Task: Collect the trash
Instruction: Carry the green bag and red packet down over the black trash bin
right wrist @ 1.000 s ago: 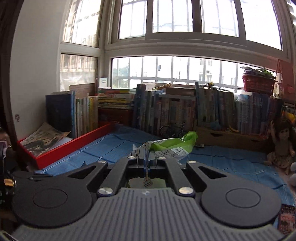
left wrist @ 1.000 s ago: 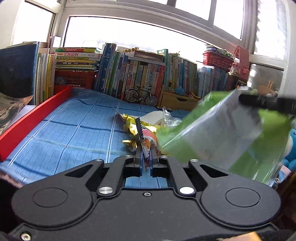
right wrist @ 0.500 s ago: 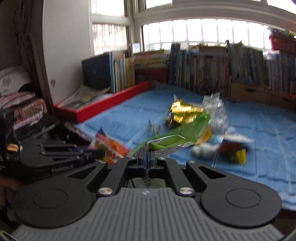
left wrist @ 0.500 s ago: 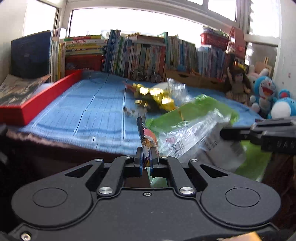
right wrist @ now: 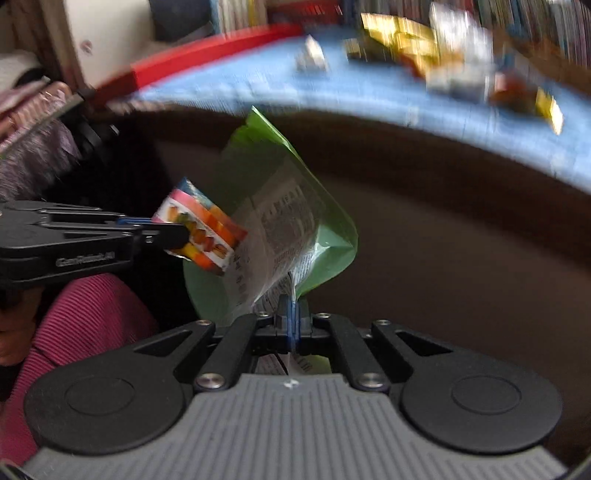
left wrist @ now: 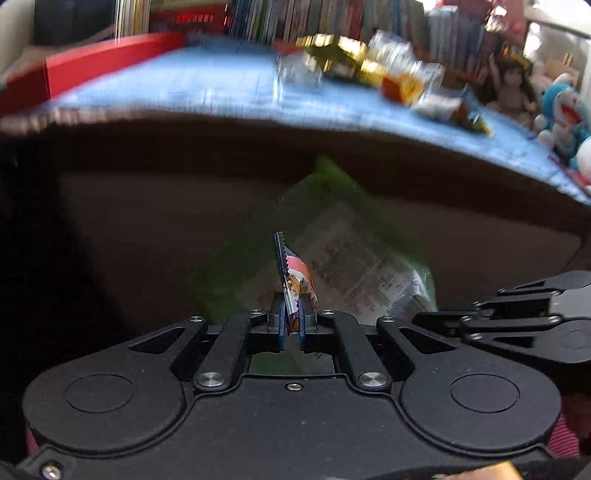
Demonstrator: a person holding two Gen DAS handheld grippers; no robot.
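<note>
both grippers have dropped from above the blue-matted surface (left wrist: 221, 85) to below its edge, the left gripper (left wrist: 291, 325) fingers clamped on a small orange-and-pink snack wrapper (left wrist: 295, 284), the right gripper (right wrist: 291, 325) fingers pinching a crinkly green-and-clear plastic bag (right wrist: 280, 206), so both pieces look bound for disposal while gold foil wrappers (right wrist: 402, 33) wait on the mat.

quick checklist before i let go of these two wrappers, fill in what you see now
1. Left gripper pinches the small colourful wrapper between its fingers: ok.
2. Right gripper is shut on the green bag: ok.
3. Both pieces are off the blue mat and below its front edge: ok.
4. A bin or trash bag under the grippers: cannot tell, only dark brown surface shows there.
5. The two held pieces are apart: cannot tell, they overlap in the right wrist view.
6. Trash left on the mat, such as the gold foil wrappers: not ok, several pieces remain.
</note>
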